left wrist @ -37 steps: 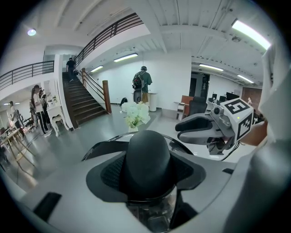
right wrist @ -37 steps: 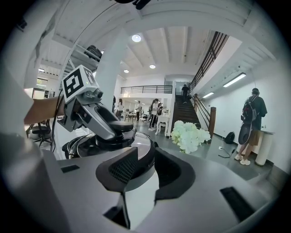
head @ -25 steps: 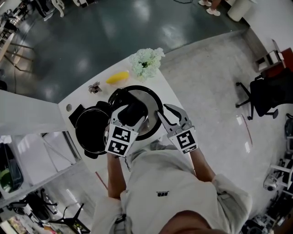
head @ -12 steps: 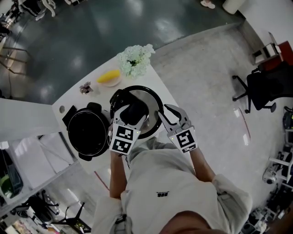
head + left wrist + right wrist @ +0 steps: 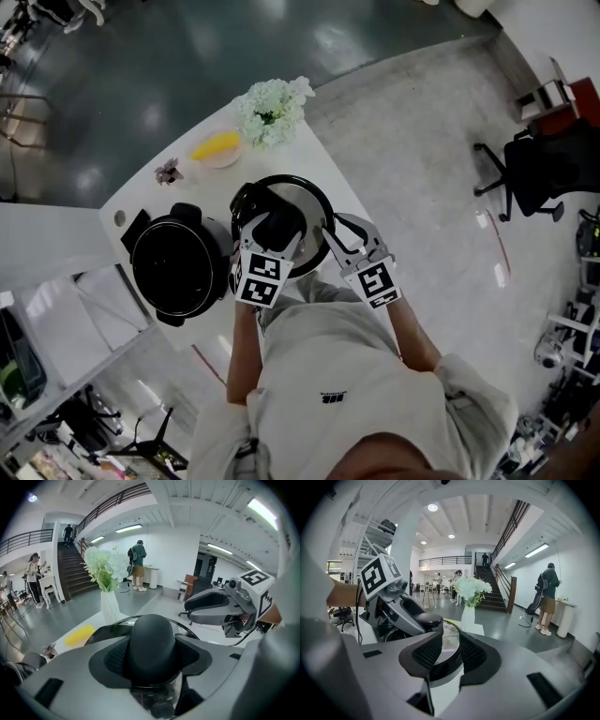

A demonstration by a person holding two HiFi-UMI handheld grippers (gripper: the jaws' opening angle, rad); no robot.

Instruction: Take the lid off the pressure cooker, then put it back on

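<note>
Between the jaws of my left gripper (image 5: 274, 232) sits the black dome knob (image 5: 152, 641) of the one pressure cooker lid (image 5: 305, 199), and the jaws are clamped on that knob from both sides. The lid is off the pot. It hangs level over the near edge of the white table (image 5: 314, 155), and I cannot tell whether it touches the tabletop. Its near rim runs into my right gripper (image 5: 343, 236), whose jaws stand apart with the dark rim between them; whether the pads press on it I cannot make out. So both of my two grippers are at the lid, the left at its middle and the right at its right edge.

Just beside the lid, on my left, stands the one cooker pot (image 5: 139, 272), open and dark inside. Farther across the table there is one vase of white flowers (image 5: 272, 108), one yellow thing (image 5: 216, 145) on a small plate, and one small dried sprig (image 5: 169, 171). One black office chair (image 5: 539, 173) stands well apart on the floor to my right.
</note>
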